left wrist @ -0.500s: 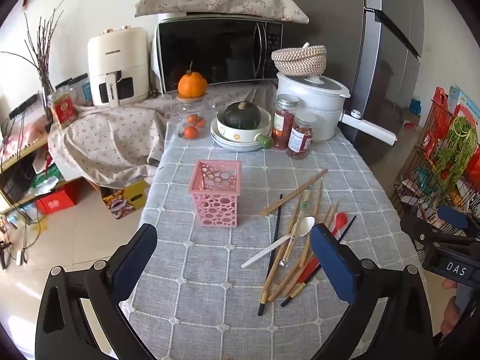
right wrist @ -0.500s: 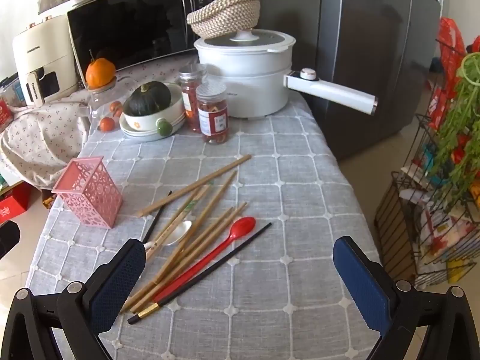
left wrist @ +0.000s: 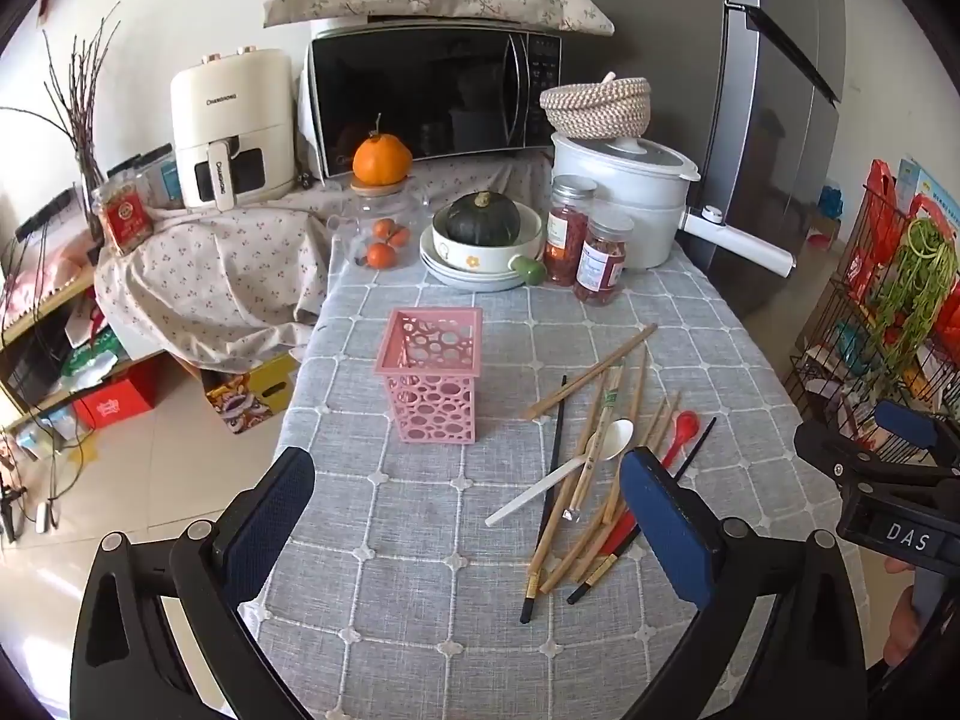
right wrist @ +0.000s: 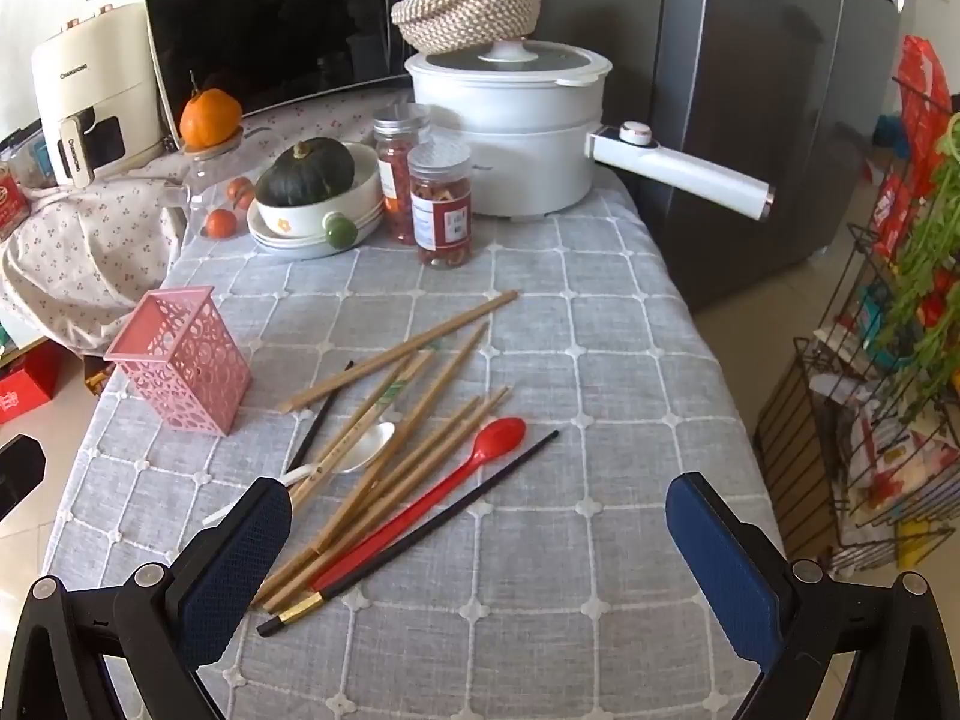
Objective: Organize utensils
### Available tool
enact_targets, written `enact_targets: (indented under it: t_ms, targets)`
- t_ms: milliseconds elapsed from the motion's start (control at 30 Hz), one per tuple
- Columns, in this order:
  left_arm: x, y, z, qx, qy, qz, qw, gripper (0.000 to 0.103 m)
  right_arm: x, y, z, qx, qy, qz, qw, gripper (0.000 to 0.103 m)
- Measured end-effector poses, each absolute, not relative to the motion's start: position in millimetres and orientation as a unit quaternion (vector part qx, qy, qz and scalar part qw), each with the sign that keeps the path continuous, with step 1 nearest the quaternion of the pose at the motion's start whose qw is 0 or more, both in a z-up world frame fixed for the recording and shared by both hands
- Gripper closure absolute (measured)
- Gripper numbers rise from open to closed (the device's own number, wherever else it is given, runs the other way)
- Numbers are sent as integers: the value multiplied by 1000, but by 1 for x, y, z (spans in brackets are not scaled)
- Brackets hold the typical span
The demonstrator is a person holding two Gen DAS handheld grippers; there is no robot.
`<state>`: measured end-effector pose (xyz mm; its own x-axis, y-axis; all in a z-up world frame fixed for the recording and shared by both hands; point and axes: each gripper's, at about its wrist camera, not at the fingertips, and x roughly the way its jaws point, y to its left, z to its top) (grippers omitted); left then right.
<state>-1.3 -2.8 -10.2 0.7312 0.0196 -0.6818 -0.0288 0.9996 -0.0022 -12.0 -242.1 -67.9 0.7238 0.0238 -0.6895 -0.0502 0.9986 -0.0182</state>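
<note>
A pink perforated holder (left wrist: 433,375) (right wrist: 180,360) stands upright and empty on the grey checked tablecloth. To its right lies a loose pile: several wooden chopsticks (left wrist: 591,369) (right wrist: 402,351), two black chopsticks (left wrist: 555,450) (right wrist: 432,525), a white spoon (left wrist: 612,441) (right wrist: 366,447) and a red spoon (left wrist: 684,426) (right wrist: 498,438). My left gripper (left wrist: 468,504) hangs open above the near cloth, in front of the holder. My right gripper (right wrist: 480,516) is open above the near ends of the pile, holding nothing, and also shows at the left wrist view's right edge (left wrist: 894,462).
At the table's far end stand a white pot (right wrist: 510,138) with a long handle, two jars (right wrist: 441,204), stacked bowls with a green squash (left wrist: 483,219) and small oranges. Microwave (left wrist: 432,102) and air fryer behind. A fridge and a wire rack (right wrist: 870,420) stand to the right.
Both views are nearly as before; the right gripper has eased slightly forward over the pile. Both grippers stay open and no utensil has moved.
</note>
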Motion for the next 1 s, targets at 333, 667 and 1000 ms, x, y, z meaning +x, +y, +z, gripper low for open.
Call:
enact_targets:
  t_ms: [333, 667, 1000]
  targets:
    - [1, -2, -14, -8, 373, 13, 928, 0, -11, -242, -68, -16, 373, 20, 927, 0]
    - [2, -4, -15, -8, 375, 14, 927, 0, -10, -240, -70, -15, 377, 20, 926, 0]
    - [3, -3, -13, -9, 376, 14, 926, 0, -9, -239, -72, -12, 380, 20, 925, 1]
